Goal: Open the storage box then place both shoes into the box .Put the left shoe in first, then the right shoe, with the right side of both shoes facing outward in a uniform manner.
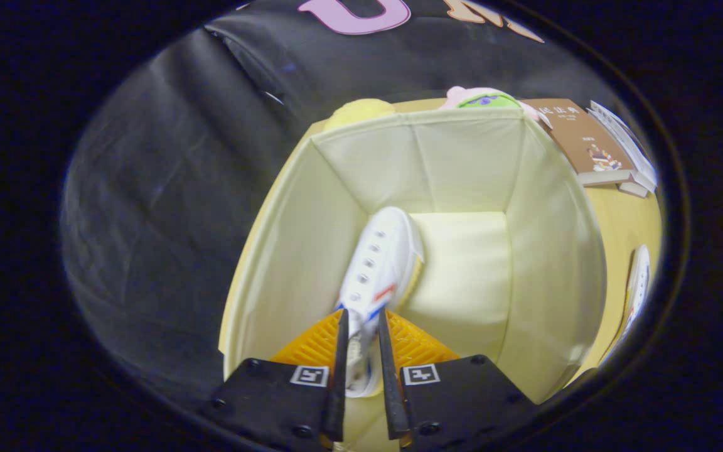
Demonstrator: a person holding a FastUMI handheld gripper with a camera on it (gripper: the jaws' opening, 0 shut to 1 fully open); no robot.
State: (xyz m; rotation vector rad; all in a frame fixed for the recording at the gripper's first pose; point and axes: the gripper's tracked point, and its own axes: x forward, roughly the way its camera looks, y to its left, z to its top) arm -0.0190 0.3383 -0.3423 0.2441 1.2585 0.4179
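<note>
Tongs point(361, 342) pinching the heel end of a white canvas shoe point(379, 263), both fingers pressed against its sides, the shoe hanging toe-forward inside the open storage box point(556, 251). The shoe lies near the box's left wall, its toe close to the back corner; whether the sole has met the box floor cannot be told. Handling, by judgement: a light shoe with soft canvas uppers that yield under a pinch, and a stiffer rubber sole; the heel collar, where it is gripped here, gives a firm narrow hold, though the long toe hanging ahead may let the shoe swing or tilt about the grip. The canvas is unlikely to slip and nothing about it is fragile. Appearance: white upper with a row of metal eyelets along the facing side, red and blue stripes near the heel, a pale yellowish sole edge on the far side. The box is pale cream fabric, its walls soft and slightly bowed, the lid not seen. A second shoe point(636, 295) of the same make lies on the desk point(625, 220) to the box's right, well apart from the tongs. Beyond the box: books point(587, 141) and two soft toys
</note>
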